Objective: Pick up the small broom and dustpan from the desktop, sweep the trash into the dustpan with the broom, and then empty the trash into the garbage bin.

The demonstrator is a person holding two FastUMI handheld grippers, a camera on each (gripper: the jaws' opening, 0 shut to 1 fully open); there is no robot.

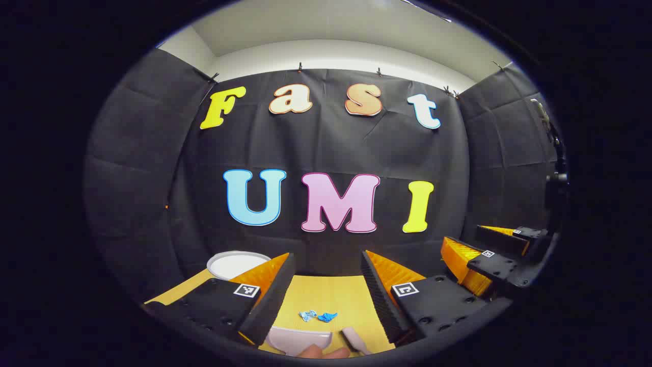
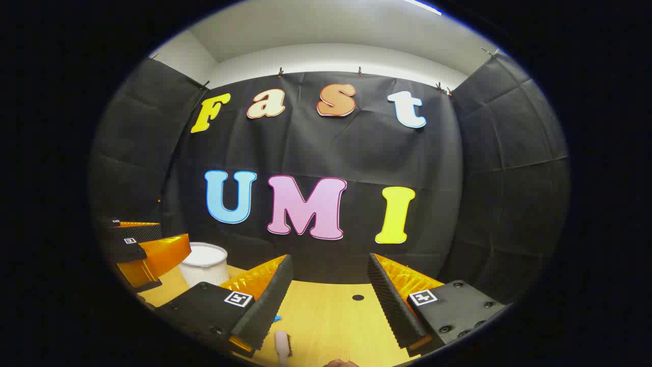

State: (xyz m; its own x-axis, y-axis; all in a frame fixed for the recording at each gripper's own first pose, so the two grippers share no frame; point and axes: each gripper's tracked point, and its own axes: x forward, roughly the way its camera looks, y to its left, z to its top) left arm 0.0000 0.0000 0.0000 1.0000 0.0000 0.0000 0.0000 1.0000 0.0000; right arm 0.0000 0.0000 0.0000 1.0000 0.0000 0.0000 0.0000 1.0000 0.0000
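While the left gripper (image 1: 326, 290) hangs above the yellow desktop (image 1: 326, 295) in the left gripper view, its 2 fingers stand wide apart with nothing between them. Down in the gap lie the blue trash scraps (image 1: 318, 316), and nearer the bottom edge sit the pale dustpan (image 1: 298, 339) and, just right of it, the pale broom (image 1: 355, 340). A fingertip (image 1: 316, 351) shows at the very bottom, close to the dustpan; whether it touches I cannot tell. The white garbage bin (image 1: 235, 264) stands at the far left of the desktop, partly behind the left finger. Off to the right, the right gripper (image 1: 496, 252) is held clear of the desktop, its fingers parted and bare.

Seen from the right gripper view, the right gripper (image 2: 328, 295) is likewise spread wide, gripping nothing. Between its fingers at the bottom lies the broom (image 2: 282, 345), bristles along its right side, and a sliver of blue trash (image 2: 276, 319) peeks out beside the left finger. A small dark hole (image 2: 358, 297) marks the desktop (image 2: 331, 316) farther back. The garbage bin (image 2: 204, 262) stands at the left, and the left gripper (image 2: 147, 250) sits just beside it; how far its fingers are parted I cannot tell.
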